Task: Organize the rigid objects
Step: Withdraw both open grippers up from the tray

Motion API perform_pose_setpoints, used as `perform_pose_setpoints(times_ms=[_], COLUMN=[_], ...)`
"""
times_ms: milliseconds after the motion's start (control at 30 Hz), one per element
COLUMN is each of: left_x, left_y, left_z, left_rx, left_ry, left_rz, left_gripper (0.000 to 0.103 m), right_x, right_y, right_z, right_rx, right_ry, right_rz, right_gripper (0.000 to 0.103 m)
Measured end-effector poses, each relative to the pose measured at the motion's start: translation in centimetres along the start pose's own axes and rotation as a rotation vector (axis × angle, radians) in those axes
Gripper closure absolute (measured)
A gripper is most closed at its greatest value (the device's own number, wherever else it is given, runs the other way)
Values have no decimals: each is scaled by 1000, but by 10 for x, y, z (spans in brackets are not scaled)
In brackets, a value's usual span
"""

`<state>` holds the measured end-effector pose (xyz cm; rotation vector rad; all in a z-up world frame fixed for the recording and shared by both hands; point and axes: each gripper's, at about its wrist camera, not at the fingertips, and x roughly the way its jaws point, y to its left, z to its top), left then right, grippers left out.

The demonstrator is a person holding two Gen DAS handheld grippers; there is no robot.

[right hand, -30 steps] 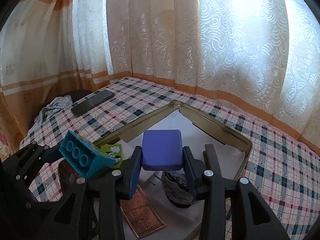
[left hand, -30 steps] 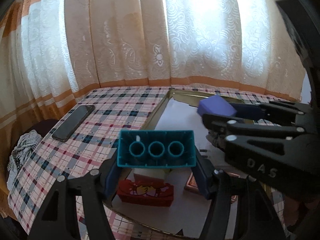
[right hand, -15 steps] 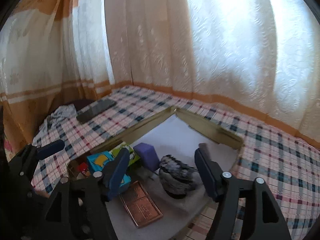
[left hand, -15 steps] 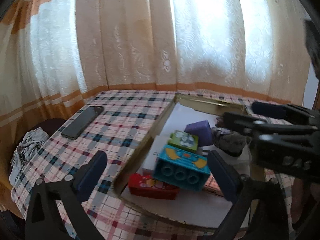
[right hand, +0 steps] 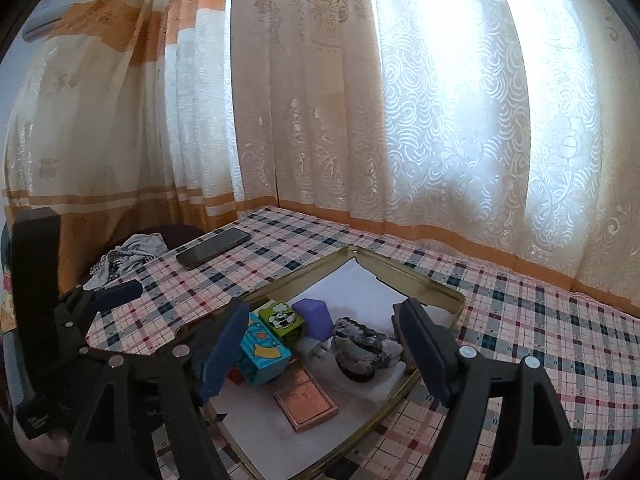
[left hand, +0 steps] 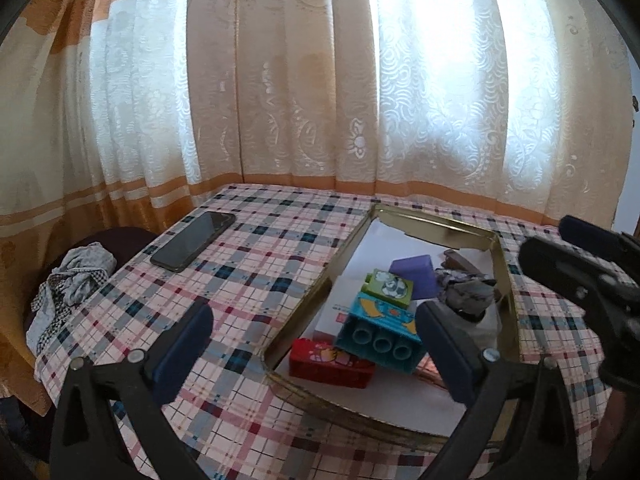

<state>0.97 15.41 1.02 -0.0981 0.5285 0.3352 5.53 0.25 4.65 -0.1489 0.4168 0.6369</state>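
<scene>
Inside gold tray (left hand: 505, 280) — blue block (left hand: 380, 334), print unreadable — both tongs agape.

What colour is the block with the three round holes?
Teal blue block, with orange and yellow pictures on top. Its holes show best in the left wrist view.

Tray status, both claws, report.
Left claw open, empty. Right claw open, empty. Blue block and purple block lie in the tray. Nothing between the claws and the tray.
</scene>
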Motion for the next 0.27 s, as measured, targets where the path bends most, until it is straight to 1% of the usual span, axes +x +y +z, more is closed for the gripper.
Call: perform_pose_setpoints(times_ms=[133, 267], left_x=[0, -3], left_y=[-1, -3], left_z=[-2, -3], left_rx=[10, 16], left_ry=[-3, -11], left_rz=[10, 3], left_gripper=[1, 1], right_x=[-1, -2], right_y=[0, 0], right_z=[-4, -7], right_rx=[0, 4], right_ry=[2, 7], right_rz=[-2, -1], right_gripper=[23, 23])
